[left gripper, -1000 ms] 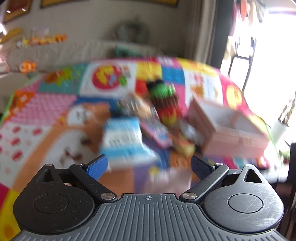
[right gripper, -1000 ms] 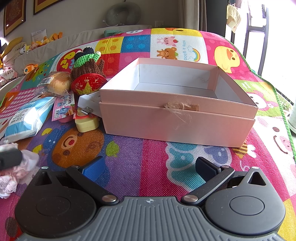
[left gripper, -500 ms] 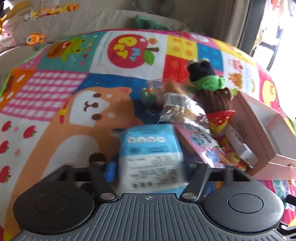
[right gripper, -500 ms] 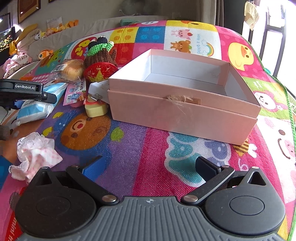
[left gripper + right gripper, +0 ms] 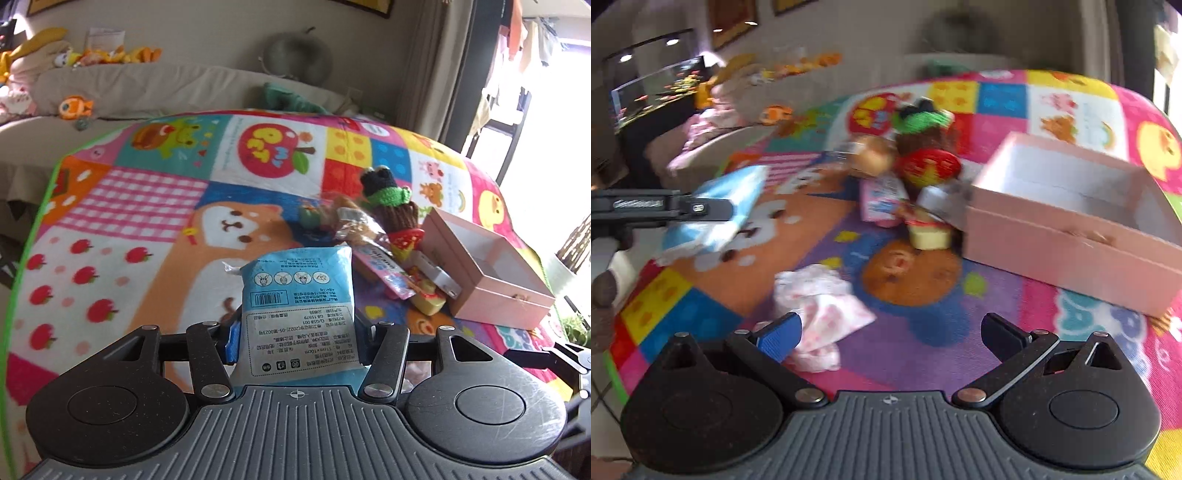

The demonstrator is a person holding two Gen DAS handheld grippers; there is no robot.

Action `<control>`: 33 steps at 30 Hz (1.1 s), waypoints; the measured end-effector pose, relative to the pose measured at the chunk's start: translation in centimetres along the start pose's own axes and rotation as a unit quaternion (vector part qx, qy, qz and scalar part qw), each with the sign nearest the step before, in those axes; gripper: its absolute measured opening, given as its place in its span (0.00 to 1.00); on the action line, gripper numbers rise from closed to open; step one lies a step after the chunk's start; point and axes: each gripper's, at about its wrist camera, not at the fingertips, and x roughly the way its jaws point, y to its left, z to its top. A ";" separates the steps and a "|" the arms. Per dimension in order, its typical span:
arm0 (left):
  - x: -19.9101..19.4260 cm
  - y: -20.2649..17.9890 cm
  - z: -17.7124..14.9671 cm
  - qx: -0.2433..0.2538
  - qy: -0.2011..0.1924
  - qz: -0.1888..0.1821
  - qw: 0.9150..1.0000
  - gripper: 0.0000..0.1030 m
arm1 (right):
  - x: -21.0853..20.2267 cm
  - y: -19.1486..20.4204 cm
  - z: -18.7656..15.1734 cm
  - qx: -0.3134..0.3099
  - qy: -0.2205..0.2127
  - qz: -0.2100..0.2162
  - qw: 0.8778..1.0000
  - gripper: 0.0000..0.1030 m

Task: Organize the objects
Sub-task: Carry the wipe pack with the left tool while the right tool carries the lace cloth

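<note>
We saw the left gripper (image 5: pixel 297 341) clamped on the near end of the blue packet (image 5: pixel 297 295), lifted off the mat (image 5: pixel 122 206); soft pack could sag and slip before the pink box (image 5: pixel 491 273) far right; right gripper (image 5: pixel 890 336) wide open, empty, near the frilly cloth (image 5: pixel 827 310).

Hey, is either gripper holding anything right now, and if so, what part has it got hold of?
The left gripper pinches the blue packet across its near end, by the two side edges. The right gripper is open and holds nothing.
</note>
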 end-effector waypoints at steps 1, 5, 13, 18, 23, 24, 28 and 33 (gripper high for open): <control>-0.1 0.4 0.0 -0.003 0.001 0.000 1.000 0.58 | 0.3 1.3 0.2 -0.028 0.000 0.006 1.000 1.00; -0.3 0.7 -0.4 -0.010 0.002 -0.003 1.000 0.58 | 1.7 4.0 0.7 -0.068 -0.004 0.012 0.998 0.98; -0.3 -2.4 -1.2 0.049 0.018 -0.030 0.998 0.58 | 2.2 1.7 0.9 -0.034 0.039 -0.007 0.999 0.39; 0.1 -6.3 -0.9 0.080 0.031 -0.072 0.994 0.58 | -3.0 -2.2 -0.2 -0.008 0.004 -0.049 0.999 0.30; 1.9 -14.1 3.6 0.117 0.001 -0.147 0.982 0.58 | -10.2 -7.5 -0.1 0.049 -0.072 -0.117 0.989 0.29; 2.8 -16.0 4.6 0.123 -0.003 -0.159 0.980 0.58 | -11.6 -8.5 -0.2 0.061 -0.091 -0.132 0.985 0.29; 9.6 -23.6 7.8 0.109 0.014 -0.194 0.975 0.58 | -15.3 -12.0 -0.6 0.095 -0.147 -0.178 0.968 0.29; 18.6 -29.4 7.4 0.059 0.071 -0.176 0.980 0.58 | -17.3 -15.5 -2.3 0.122 -0.168 -0.222 0.953 0.29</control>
